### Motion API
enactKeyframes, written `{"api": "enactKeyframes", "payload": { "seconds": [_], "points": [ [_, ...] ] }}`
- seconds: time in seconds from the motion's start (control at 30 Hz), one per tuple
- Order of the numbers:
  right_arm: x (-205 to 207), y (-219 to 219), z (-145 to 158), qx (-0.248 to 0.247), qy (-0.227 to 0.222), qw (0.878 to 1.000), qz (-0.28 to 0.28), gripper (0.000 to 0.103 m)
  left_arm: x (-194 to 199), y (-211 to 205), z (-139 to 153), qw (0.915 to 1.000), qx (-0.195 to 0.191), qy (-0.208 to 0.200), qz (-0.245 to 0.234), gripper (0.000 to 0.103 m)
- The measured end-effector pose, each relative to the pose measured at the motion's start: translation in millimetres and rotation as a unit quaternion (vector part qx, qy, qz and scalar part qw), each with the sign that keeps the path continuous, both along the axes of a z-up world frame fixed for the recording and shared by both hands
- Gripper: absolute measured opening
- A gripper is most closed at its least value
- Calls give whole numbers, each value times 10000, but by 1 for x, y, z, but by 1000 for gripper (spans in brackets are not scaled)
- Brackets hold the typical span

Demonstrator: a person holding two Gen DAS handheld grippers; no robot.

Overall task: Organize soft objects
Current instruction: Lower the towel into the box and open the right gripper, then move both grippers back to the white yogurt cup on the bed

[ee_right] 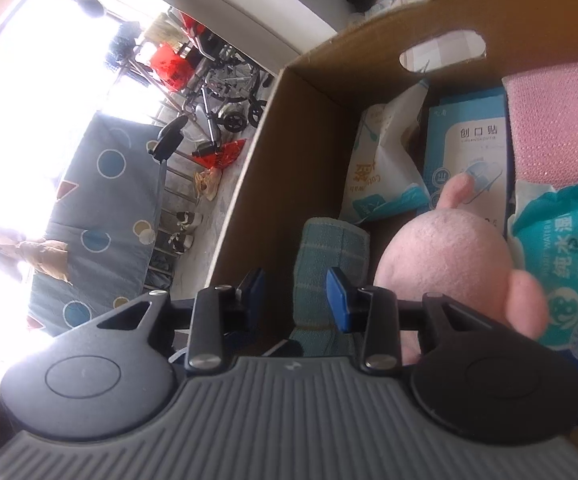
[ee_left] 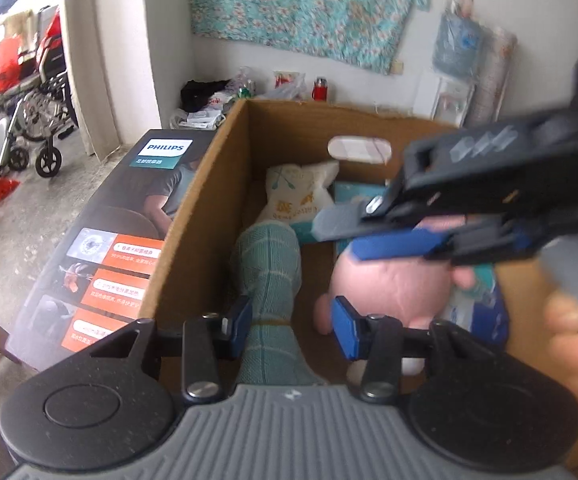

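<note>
Left wrist view | left hand-held gripper (ee_left: 291,326) wide around rolled teal checked cloth (ee_left: 269,272) in brown cardboard box (ee_left: 209,184) | right hand-held gripper (ee_right: 295,294) wide, empty | we'd close squarely mid-roll, clear of pink plush toy (ee_left: 393,280).

Place: lived-in home room
Evidence: floral cloth (ee_left: 309,12) on wall, wheelchair (ee_left: 37,120), shoes (ee_right: 181,232) on concrete floor (ee_left: 49,200)

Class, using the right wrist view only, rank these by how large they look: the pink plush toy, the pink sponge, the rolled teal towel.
1. Pink plush toy, though nearest the camera.
2. Pink sponge.
3. Rolled teal towel, partly hidden behind the gripper, so unsure against the sponge.
</note>
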State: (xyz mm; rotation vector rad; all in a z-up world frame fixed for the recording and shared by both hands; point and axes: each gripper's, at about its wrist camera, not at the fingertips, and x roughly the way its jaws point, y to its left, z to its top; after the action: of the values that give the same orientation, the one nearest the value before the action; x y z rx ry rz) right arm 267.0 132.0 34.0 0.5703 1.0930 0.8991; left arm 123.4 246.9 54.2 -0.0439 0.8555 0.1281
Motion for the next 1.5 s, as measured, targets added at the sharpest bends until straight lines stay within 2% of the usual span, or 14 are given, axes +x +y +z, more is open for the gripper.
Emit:
{"api": "enactKeyframes", "payload": {
  "seconds": [0.1, 0.13, 0.3, 0.37, 0.43, 0.6, 0.9, 1.0, 1.13, 1.27, 1.37, 1.5],
  "points": [
    [-10, -18, 17, 85, -272, 9996, 18, 34, 12, -5, -9, 9983, 427, 384, -54, 45],
    [-15, -27, 23, 124, -377, 9992, 12, 34, 16, -6, -12, 9974, 544, 477, -38, 43],
    [-41, -71, 51, 213, -1052, 9942, -55, 35, 31, -9, -17, 9922, 839, 913, -110, 40],
    [-49, -88, 57, 169, -1299, 9913, -126, 35, 35, -12, -20, 9894, 977, 1048, -215, 36],
    [-54, -104, 60, 165, -1428, 9894, -208, 35, 41, -13, -23, 9872, 1016, 1206, -248, 28],
    [-61, -143, 58, 330, -1451, 9881, -384, 35, 57, -12, -23, 9860, 1050, 1276, -204, 21],
    [-61, -183, 36, 555, -1216, 9890, -634, 35, 82, -21, -31, 9815, 1416, 1290, -81, 20],
    [-61, -190, 31, 547, -1145, 9895, -695, 36, 81, -26, -31, 9797, 1545, 1268, -151, 27],
    [-65, -197, 27, 530, -1106, 9895, -761, 42, 73, -23, -20, 9838, 1408, 1108, -112, 50],
    [-69, -202, 27, 525, -1084, 9892, -841, 47, 58, -18, -2, 9891, 1223, 823, 30, 60],
    [-75, -205, 26, 551, -1073, 9886, -905, 50, 38, -16, 16, 9941, 970, 468, 124, 64],
    [-87, -215, 23, 575, -1068, 9866, -1088, 54, -2, -24, 42, 9986, 424, -318, -15, 73]
  ]
}}
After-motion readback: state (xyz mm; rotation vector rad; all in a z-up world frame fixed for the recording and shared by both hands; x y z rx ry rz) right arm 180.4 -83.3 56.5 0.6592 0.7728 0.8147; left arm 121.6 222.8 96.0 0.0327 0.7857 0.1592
